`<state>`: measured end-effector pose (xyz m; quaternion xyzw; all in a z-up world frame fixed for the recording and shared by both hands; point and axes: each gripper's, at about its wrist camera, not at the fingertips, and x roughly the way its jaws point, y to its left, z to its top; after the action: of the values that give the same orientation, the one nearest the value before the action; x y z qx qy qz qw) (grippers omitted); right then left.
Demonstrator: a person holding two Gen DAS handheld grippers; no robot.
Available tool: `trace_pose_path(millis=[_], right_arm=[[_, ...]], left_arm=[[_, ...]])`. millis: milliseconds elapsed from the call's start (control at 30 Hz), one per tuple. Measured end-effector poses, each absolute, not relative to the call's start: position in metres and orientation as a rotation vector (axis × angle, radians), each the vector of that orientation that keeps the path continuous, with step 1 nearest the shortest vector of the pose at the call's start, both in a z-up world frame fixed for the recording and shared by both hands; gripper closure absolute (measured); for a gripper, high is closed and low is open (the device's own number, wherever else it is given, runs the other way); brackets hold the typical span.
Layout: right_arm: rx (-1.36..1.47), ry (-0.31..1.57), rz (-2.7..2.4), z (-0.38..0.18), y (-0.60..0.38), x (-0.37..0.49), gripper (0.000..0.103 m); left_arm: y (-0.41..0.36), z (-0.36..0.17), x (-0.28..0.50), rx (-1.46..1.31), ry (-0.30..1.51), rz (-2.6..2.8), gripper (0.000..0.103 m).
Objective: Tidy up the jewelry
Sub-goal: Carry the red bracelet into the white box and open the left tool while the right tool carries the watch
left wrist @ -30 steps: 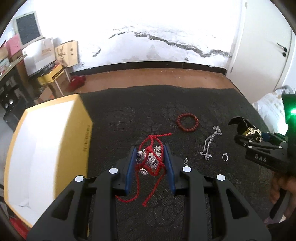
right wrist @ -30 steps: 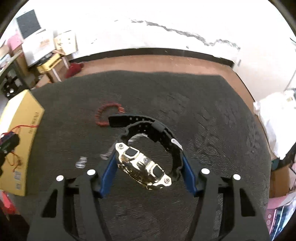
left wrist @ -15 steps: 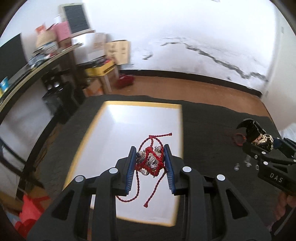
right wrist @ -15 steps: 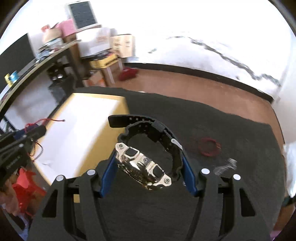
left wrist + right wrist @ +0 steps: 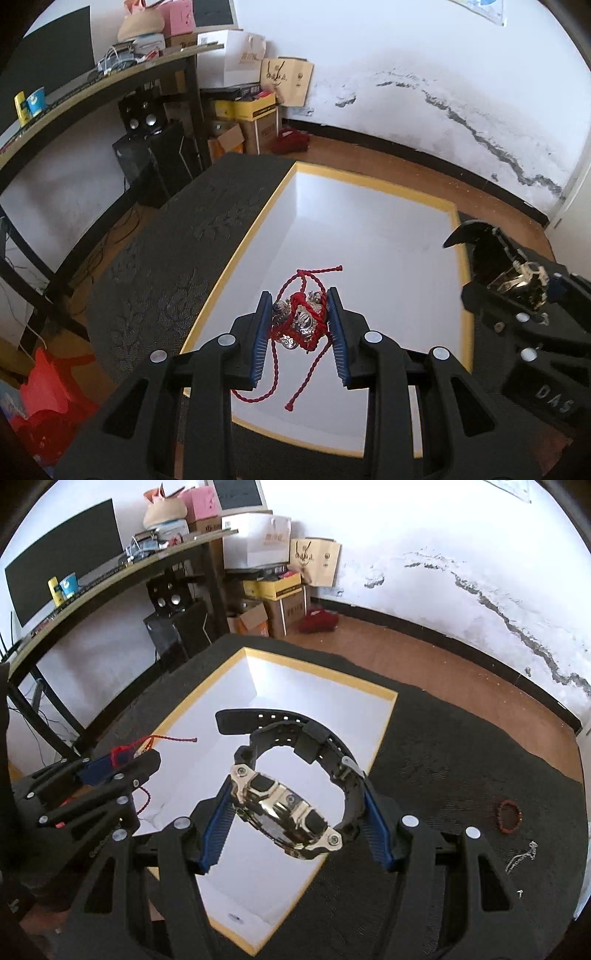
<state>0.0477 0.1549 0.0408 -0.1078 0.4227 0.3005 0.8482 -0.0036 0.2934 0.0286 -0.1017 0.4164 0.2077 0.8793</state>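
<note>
My left gripper point(image 5: 298, 325) is shut on a red cord bracelet with silver beads point(image 5: 300, 322) and holds it above the white inside of a yellow-rimmed box point(image 5: 369, 229). My right gripper point(image 5: 295, 814) is shut on a black and gold watch point(image 5: 284, 814) and holds it above the same box point(image 5: 317, 679), over its right half. The right gripper with the watch also shows at the right of the left wrist view point(image 5: 517, 284). The left gripper shows at the left of the right wrist view point(image 5: 110, 764).
The box lies on a dark patterned table cover point(image 5: 461, 746). A red bead bracelet point(image 5: 509, 816) and a silver chain point(image 5: 521, 856) lie on the cover at the right. A desk point(image 5: 92, 85), speakers and cardboard boxes stand beyond the table's left side.
Both grippers have swung left from over the dark cover to above the box, each still holding its item. The loose jewelry now lies off to the right.
</note>
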Motion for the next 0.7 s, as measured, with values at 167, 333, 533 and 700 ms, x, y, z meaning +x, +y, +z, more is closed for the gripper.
trace_pose_path(millis=[167, 333, 533, 700], right_arm=[[-0.251, 0.915, 0.614, 0.021, 0.167, 0.059, 0.041], [-0.260, 0.919, 0.608, 0.016, 0.183, 0.063, 0.041], [-0.260, 0.915, 0.612, 0.016, 0.184, 0.061, 0.041], [-0.257, 0.914, 0.620, 0.018, 0.181, 0.060, 0.041]], left_arm=[[0.309, 0.003, 0.002, -0.230, 0.899, 0.429, 0.073], [0.312, -0.008, 0.006, -0.234, 0.909, 0.422, 0.073], [0.314, -0.014, 0.008, -0.233, 0.922, 0.416, 0.073], [0.317, -0.017, 0.011, -0.227, 0.931, 0.419, 0.073]])
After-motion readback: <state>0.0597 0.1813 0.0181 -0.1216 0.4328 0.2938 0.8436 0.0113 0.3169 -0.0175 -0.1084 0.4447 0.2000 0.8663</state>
